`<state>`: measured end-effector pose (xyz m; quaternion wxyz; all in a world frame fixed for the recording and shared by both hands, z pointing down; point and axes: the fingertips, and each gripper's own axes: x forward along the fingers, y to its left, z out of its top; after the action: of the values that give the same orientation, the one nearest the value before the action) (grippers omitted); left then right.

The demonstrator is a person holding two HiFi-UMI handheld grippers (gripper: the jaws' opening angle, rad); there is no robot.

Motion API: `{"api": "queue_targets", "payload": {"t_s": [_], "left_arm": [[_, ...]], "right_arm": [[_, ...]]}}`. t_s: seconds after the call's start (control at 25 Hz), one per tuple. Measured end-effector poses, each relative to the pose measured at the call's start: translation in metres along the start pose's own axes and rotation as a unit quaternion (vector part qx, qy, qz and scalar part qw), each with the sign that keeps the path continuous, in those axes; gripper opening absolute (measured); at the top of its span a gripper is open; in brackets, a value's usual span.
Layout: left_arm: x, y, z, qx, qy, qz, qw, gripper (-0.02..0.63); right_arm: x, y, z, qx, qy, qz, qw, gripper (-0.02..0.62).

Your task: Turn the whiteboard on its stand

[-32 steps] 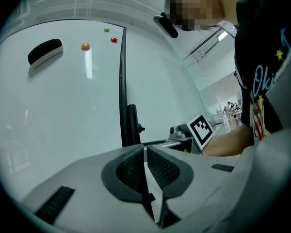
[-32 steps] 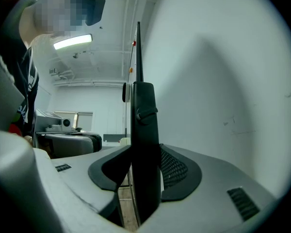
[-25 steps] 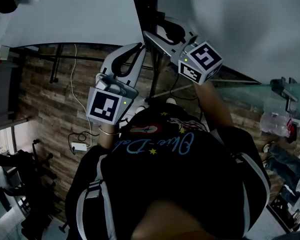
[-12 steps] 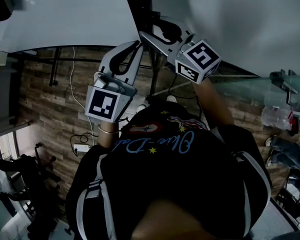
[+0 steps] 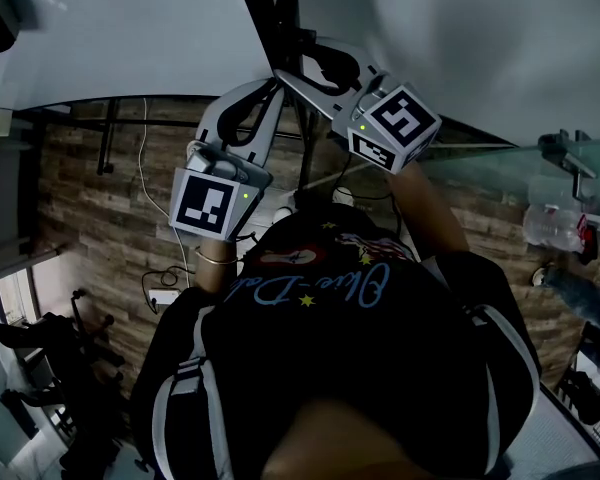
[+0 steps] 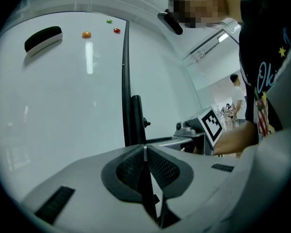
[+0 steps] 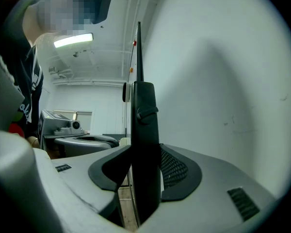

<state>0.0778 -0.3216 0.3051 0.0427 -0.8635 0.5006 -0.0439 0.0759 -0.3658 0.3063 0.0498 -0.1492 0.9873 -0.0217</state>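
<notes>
Right gripper is clamped on the black bar at the whiteboard's edge. Whether that bar is board frame or stand post cannot be told. Left gripper is closed with nothing between its jaws, just short of the same bar and pointed along the board face.

A knob is seen on the bar just past the right jaws. It is probably a tilt lock, so it should be checked loose before force is applied. The turn is best driven from the frame, not the post, with the closed left tips pushed against the face, slow and square so the bar isn't slipped. Eraser and magnets are stuck at the far end, so jerks are to be avoided.
</notes>
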Motion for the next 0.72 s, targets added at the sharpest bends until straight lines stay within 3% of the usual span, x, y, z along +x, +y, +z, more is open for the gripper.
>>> {"api": "queue_targets", "payload": {"t_s": [0.72], "left_arm": [[-0.019,-0.001,-0.001,-0.005,-0.002,-0.008,1.0,0.031]], "right_arm": [[0.001,0.019,0.001,0.001,-0.006,-0.01,1.0,0.176]]}}
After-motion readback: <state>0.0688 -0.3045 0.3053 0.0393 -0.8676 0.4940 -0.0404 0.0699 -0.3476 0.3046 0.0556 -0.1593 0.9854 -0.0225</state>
